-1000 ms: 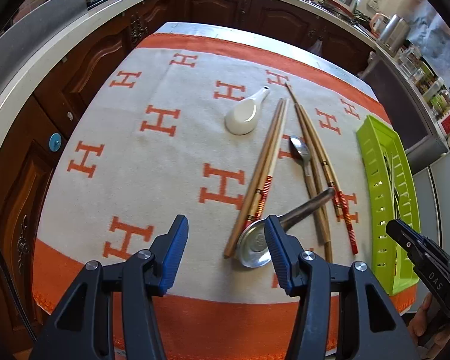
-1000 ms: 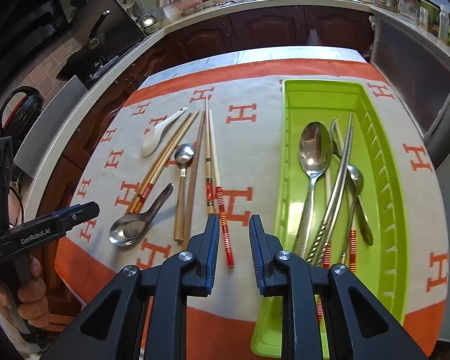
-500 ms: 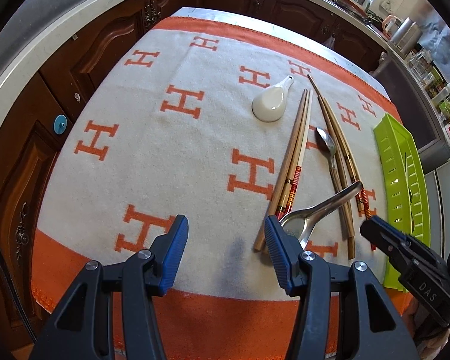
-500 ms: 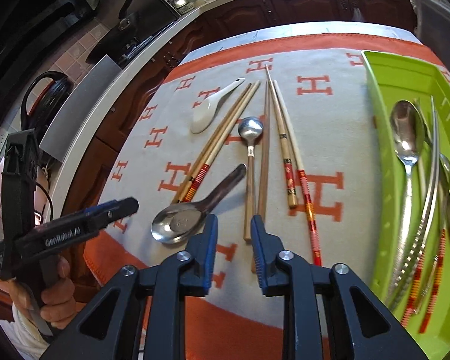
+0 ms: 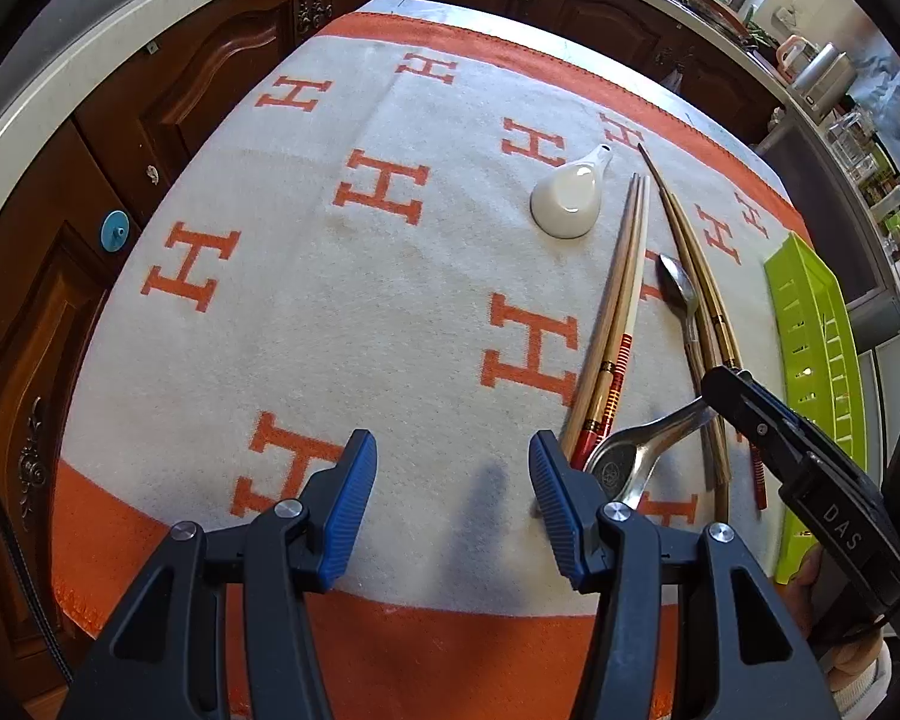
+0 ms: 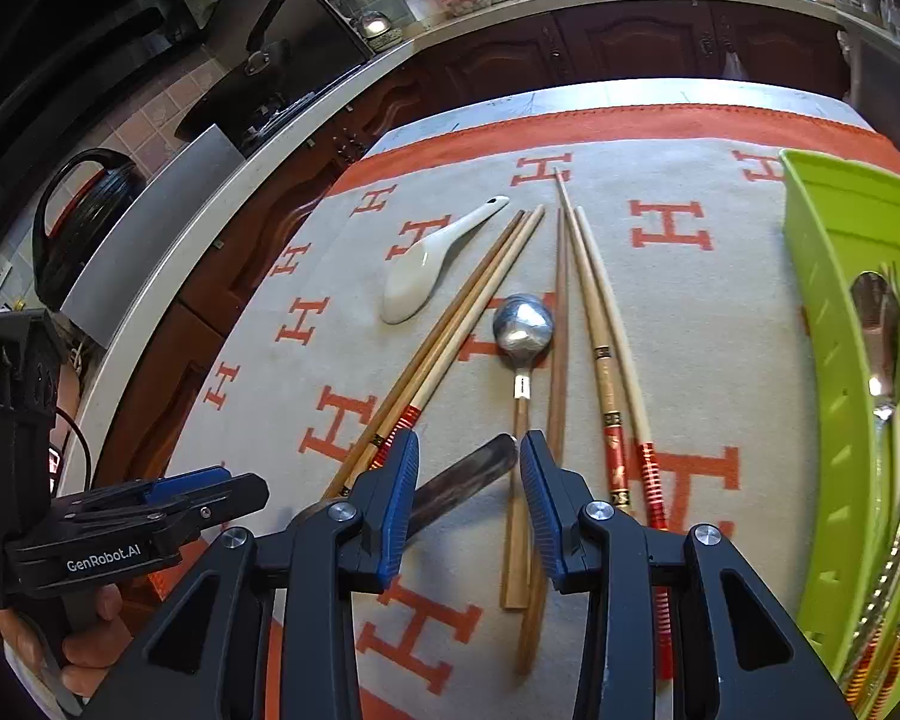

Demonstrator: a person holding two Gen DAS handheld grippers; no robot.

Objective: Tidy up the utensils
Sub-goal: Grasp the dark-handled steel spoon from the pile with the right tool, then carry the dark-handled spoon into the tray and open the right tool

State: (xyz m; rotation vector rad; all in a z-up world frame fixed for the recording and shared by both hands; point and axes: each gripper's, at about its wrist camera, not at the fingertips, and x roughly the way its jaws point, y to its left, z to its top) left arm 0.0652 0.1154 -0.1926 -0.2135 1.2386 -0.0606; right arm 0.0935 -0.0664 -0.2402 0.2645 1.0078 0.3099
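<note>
The right gripper (image 6: 468, 498) hung low over the near part of the orange-bordered H-patterned cloth (image 6: 690, 300), its blue-padded jaws having just been opening; they stood partly apart with the dark handle of the large steel spoon (image 6: 462, 480) showing between them, the pads not pressing on it. The left gripper (image 5: 453, 510) was about half open over bare cloth, holding nothing, with the large steel spoon's bowl (image 5: 618, 468) just beside its right-hand pad.

On the cloth the utensils lay roughly side by side, running from the near edge toward the far edge. The white ceramic spoon (image 6: 426, 270) was farthest toward the left edge, bowl down toward the near side. Beside it lay a pair of chopsticks with red ends (image 6: 462, 330), then a small metal spoon with a wooden handle (image 6: 522, 360), a plain brown chopstick (image 6: 561, 330), and another pair of red-banded chopsticks (image 6: 606, 348).

The green plastic tray (image 6: 834, 276) sat along the right edge of the cloth, already holding a metal spoon (image 6: 879, 330) and other long utensils.
</note>
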